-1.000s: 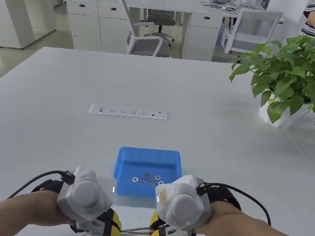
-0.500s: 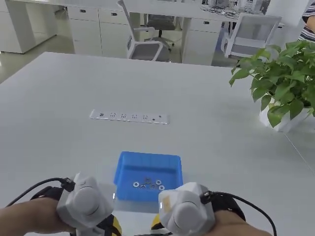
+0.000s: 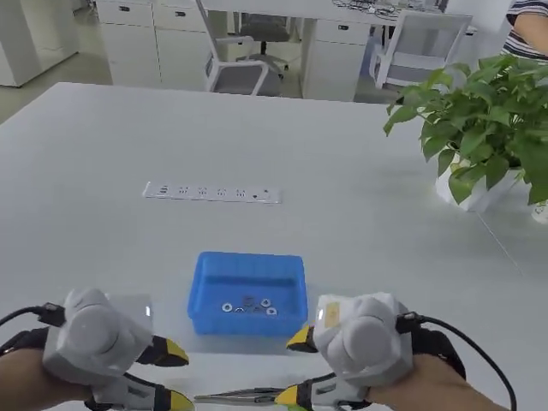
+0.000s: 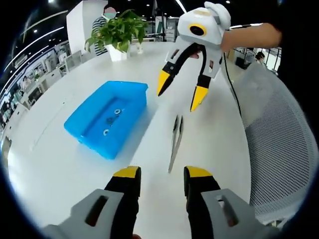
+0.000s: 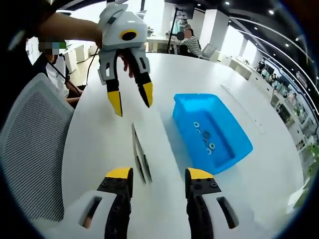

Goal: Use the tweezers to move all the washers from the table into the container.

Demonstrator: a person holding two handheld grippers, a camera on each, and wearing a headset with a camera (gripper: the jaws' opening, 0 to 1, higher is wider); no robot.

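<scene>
Left gripper (image 4: pixel 163 174) and right gripper (image 5: pixel 159 174) hang with fingers (image 4: pixel 127 173) spread and empty either side of the tweezers (image 3: pixel 244 396) on the counter (image 3: pixel 385 223), washers (image 3: pixel 248 306) in the container (image 3: pixel 248 257) at 12 o'clock; a clumsy grab could skid the slim tweezers away.

Glossy blue plastic container (image 3: pixel 247 272), shiny metal tweezers (image 4: pixel 175 141), metal washers (image 3: pixel 248 306), matt white table (image 3: pixel 360 214)

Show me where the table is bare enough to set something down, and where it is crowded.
Bare table runs wide beyond the power strip, and between the strip and the blue container. Also bare: right of the container, up to the potted plant. Crowded: the near edge, where the tweezers lie between the left claw and right claw.
</scene>
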